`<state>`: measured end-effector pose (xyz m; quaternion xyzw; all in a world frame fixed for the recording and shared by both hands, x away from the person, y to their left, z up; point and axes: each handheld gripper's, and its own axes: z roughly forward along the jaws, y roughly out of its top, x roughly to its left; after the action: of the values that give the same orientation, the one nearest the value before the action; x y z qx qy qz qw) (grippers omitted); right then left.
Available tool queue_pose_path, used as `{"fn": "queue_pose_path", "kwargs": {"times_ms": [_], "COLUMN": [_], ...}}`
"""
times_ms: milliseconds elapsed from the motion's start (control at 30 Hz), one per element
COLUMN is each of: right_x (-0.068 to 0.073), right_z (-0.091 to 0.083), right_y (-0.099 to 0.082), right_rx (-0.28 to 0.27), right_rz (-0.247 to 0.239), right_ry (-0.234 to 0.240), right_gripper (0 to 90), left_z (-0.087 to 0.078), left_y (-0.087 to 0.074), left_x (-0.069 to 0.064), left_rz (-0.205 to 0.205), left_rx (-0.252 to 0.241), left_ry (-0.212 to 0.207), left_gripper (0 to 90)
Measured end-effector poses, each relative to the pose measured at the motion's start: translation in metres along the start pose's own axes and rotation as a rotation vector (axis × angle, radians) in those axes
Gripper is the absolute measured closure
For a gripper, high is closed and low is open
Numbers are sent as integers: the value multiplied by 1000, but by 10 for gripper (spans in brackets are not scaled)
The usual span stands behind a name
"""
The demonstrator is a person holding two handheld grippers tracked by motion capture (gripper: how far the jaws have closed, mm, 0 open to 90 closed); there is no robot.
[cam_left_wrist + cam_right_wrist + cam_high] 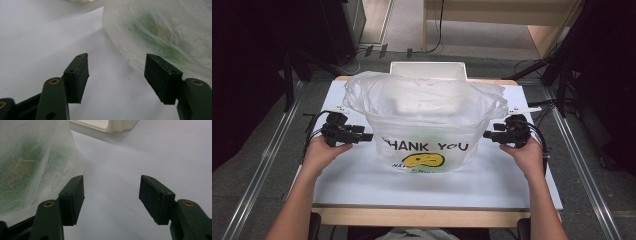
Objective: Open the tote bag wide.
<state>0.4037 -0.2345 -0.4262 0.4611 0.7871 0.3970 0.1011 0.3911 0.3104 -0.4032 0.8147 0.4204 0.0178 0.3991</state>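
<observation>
**Inspector:** At bench centre, what stands there?

**Operator:** A thin plastic bag (424, 125), printed THANK YOU, mouth open, something green inside. Behind it, at twelve o'clock, sits a white tray (428, 69).

**Inspector:** Your fingers?

**Operator:** My left gripper (368, 136) waits at nine o'clock, my right gripper (487, 134) at three; both gape wide, holding nothing.

**Inspector:** Handling?

**Operator:** Light, limp, slippery film, I judge. I'd pinch the handle loops at the rim.

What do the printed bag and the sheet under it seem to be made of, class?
Bag: thin translucent plastic film, slightly glossy; it crinkles and lets green contents show through. Sheet: probably matte white paper or card, flat, with no shine.
</observation>
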Motion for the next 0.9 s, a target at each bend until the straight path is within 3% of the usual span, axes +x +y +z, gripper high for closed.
{"fn": "queue_pose_path", "kwargs": {"times_ms": [133, 300, 467, 567, 700, 767, 900], "right_x": [0, -2, 1, 0, -5, -9, -10], "right_z": [-5, -18, -22, -25, -28, -34, -40], "right_y": [2, 17, 27, 39, 49, 59, 70], "right_rx": [2, -39, -38, -23, -23, -29, -36], "right_rz": [-15, -18, -64, -79, -87, -80, -88], "right_ry": [-12, 16, 62, 83, 91, 104, 113], "right_gripper": [386, 409, 427, 436, 457, 463, 491], "left_z": [-3, -3, -3, -6, -10, -17, -27], "left_y": [3, 10, 23, 36, 45, 52, 64], "left_x": [4, 9, 11, 9, 9, 7, 7], "left_rz": [-11, -17, -22, 20, 17, 15, 33], "left_rx": [-6, 15, 72, 71, 49, 44, 14], "left_ry": [-18, -18, -36, -33, -62, -15, -41], "left_gripper": [411, 436, 460, 493, 541, 594, 638]}}
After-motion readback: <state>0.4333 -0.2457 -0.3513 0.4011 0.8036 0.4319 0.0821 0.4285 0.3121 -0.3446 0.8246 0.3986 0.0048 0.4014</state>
